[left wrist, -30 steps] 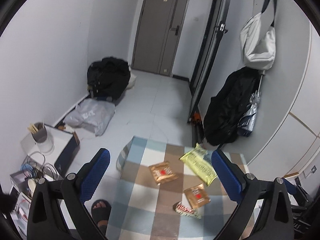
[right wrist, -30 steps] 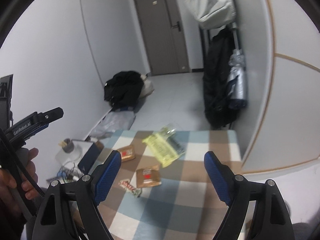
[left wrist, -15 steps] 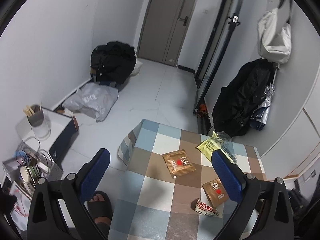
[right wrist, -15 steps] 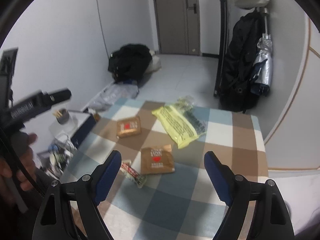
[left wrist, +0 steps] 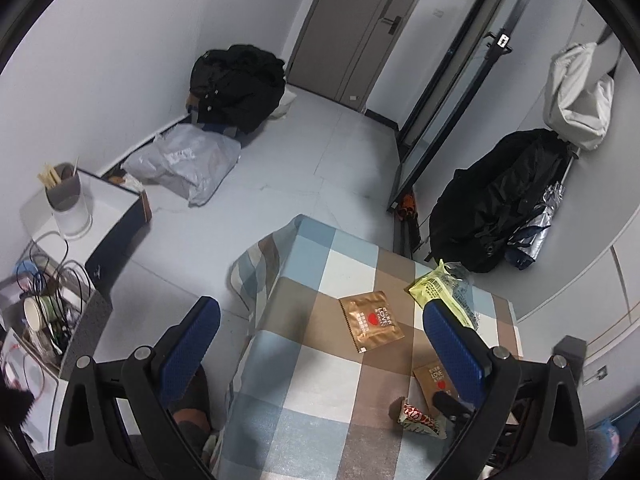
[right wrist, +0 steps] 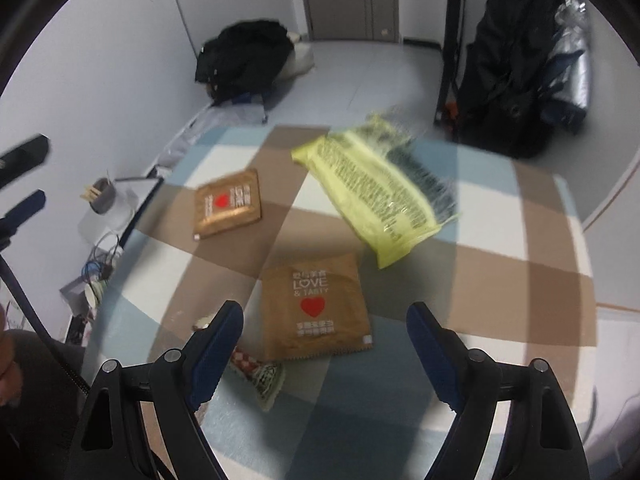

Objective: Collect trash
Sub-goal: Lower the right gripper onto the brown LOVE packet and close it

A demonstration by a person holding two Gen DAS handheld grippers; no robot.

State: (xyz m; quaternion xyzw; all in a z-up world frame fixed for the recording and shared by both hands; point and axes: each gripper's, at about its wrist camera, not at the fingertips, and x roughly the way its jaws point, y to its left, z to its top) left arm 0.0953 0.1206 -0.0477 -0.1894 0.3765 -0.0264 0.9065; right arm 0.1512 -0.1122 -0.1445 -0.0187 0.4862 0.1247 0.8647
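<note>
A: Checked cloth, blue, white and brown, covers the table (right wrist: pixel 500 248) under my grippers. What litter do you count on it?

B: Four pieces. In my right wrist view a brown sachet with a red heart (right wrist: pixel 316 308) lies at the centre, low down, just ahead of my right gripper (right wrist: pixel 324 332). A second brown sachet (right wrist: pixel 227 204) lies left of centre, higher up. A yellow plastic bag (right wrist: pixel 372 196) sits upper right of centre, blurred. A red and white candy wrapper (right wrist: pixel 256 372) lies at lower left, partly behind my left finger, its end touching the near sachet's corner.

A: Are the right jaws gripping anything?

B: No. They stand spread wide, nothing between the pads, hanging above the cloth.

A: And the left gripper (left wrist: pixel 320 340)?

B: Also spread wide and empty. In its view it sits over the table's left edge, with the far sachet between the fingers higher up; the candy wrapper is at lower right, beside the right finger.

A: Anything else?

B: A black bag (left wrist: pixel 236 84) on the floor, upper left.
</note>
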